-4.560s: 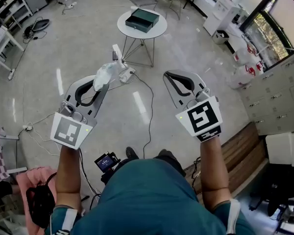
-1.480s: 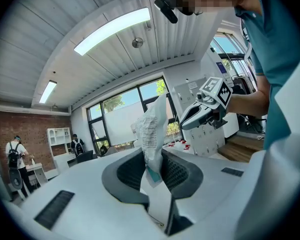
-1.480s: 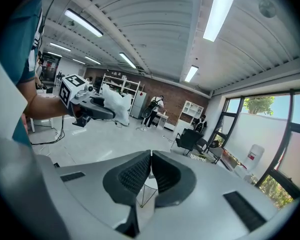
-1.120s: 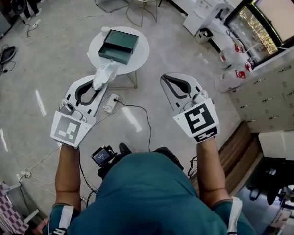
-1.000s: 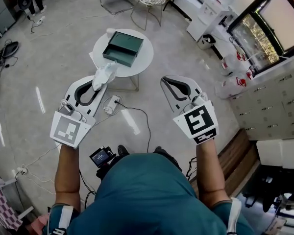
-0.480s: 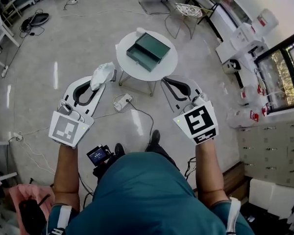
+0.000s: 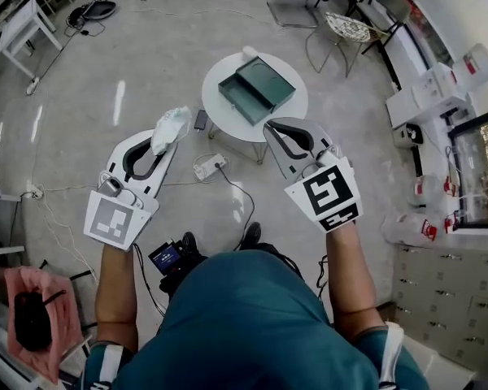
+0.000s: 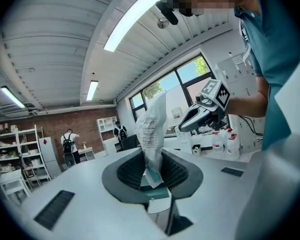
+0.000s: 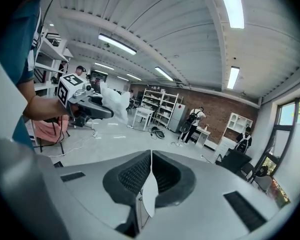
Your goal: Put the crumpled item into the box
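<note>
The crumpled item, a white wad of paper or plastic, sticks up from my left gripper, which is shut on it. The left gripper view shows the crumpled item pinched between the ribbed pads. The box is dark green and open, lying on a small round white table ahead and to the right. My right gripper is shut with nothing in it, its tip over the table's near edge. In the right gripper view the left gripper carries the crumpled item at the left.
A power strip and cables lie on the floor below the table. A small dark object lies next to the table's left side. A wire chair stands beyond, a white desk at the far left, cabinets at the right.
The table with the box has come nearer and now lies just beyond both grippers. The left gripper has kept its hold on the crumpled item; the right has stayed shut.
</note>
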`<state>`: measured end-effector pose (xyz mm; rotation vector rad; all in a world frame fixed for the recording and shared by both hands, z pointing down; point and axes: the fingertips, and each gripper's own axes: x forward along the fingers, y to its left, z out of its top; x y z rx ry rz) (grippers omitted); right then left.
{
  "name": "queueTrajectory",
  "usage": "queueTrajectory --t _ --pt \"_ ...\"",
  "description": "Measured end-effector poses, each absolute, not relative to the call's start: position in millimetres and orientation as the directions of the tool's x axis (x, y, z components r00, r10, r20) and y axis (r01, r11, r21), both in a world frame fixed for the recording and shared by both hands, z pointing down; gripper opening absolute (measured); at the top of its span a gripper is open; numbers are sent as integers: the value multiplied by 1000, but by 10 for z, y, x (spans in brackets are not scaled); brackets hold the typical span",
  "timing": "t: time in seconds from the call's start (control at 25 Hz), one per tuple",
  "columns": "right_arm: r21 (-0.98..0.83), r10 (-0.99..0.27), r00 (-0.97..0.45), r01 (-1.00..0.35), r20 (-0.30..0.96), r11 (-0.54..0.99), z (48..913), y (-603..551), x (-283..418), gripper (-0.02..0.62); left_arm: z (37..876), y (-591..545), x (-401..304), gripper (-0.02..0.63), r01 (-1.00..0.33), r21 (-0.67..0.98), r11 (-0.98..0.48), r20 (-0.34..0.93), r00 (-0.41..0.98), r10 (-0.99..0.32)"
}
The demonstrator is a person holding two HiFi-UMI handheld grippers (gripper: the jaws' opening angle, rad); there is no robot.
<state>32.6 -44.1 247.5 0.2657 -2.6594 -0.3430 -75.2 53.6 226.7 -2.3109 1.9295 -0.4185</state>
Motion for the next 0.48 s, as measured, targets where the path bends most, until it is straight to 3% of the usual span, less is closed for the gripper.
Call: queueTrajectory --t 0.48 --pt "272 -101 -925 3 367 962 2438 -927 562 38 2235 178 -352 83 -959 -277 -55 163 10 -987"
